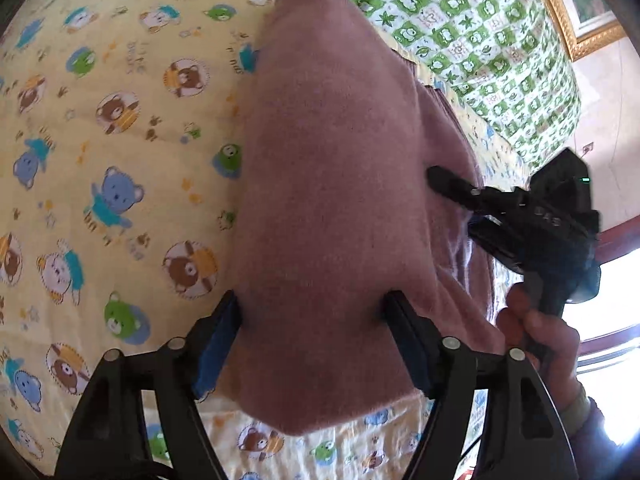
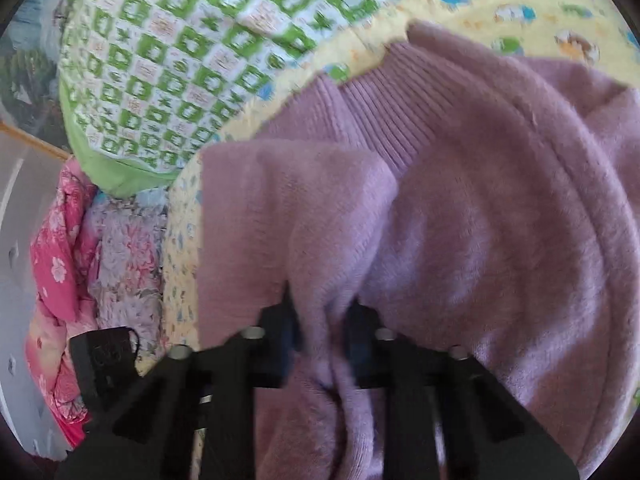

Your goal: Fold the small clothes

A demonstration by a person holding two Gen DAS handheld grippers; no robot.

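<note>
Left wrist view shows the pink sweater draped across the bear-print sheet of the bed, with a wide fold of the knit lying between the jaws of the left gripper. Those jaws stand well apart, one blue-padded finger at each side of the fold; whether they press on the cloth or merely straddle it cannot be told from here. The right gripper comes in from the sheet's right edge, its tip buried in a crease of the sweater, with the person's hand on its handle.

In the right wrist view the right gripper has its jaws drawn close around a bunched ridge of the knit, so it seems to have a pinch of fabric. The ribbed collar lies beyond, toward the green checked quilt at the far edge of the bed. A pink floral blanket hangs off the bed's side.

The step in hand looks like a fold in progress: one side of the sweater gathered up, ready to be carried across the body. Next, both holds likely need to travel together and level, so the fold lands flat; the soft knit may slump or slip from the wide left jaws.
</note>
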